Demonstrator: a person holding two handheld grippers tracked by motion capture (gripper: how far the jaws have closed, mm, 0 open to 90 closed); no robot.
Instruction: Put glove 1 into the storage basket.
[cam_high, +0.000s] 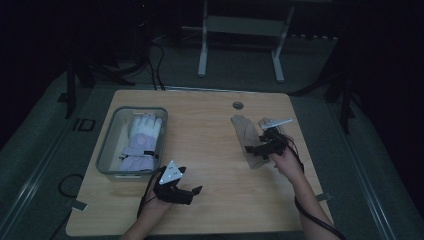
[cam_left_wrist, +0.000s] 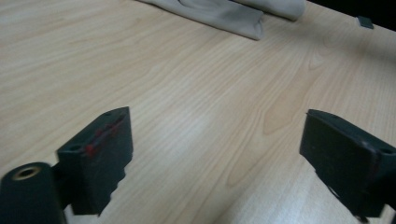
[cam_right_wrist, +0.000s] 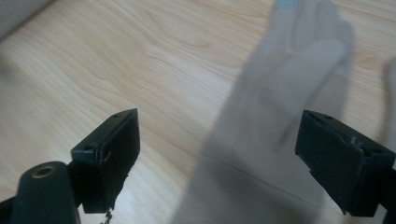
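A dark room surrounds your wooden table (cam_high: 210, 130), with a metal stand on the floor beyond its far edge. On the table's left side sits a clear bin (cam_high: 107, 150) with a white and lilac glove (cam_high: 141, 142) lying inside it. On the right side a beige glove (cam_high: 246, 135) lies flat on the wood, fingers pointing to the far edge. Your right gripper (cam_high: 260, 150) is above that glove's cuff end; in the right gripper view its jaws are spread wide with the glove (cam_right_wrist: 280, 116) beneath them, not pinched. Your left gripper (cam_high: 192, 192) is near the front edge, just near of the bin, jaws spread over bare wood, holding nothing.
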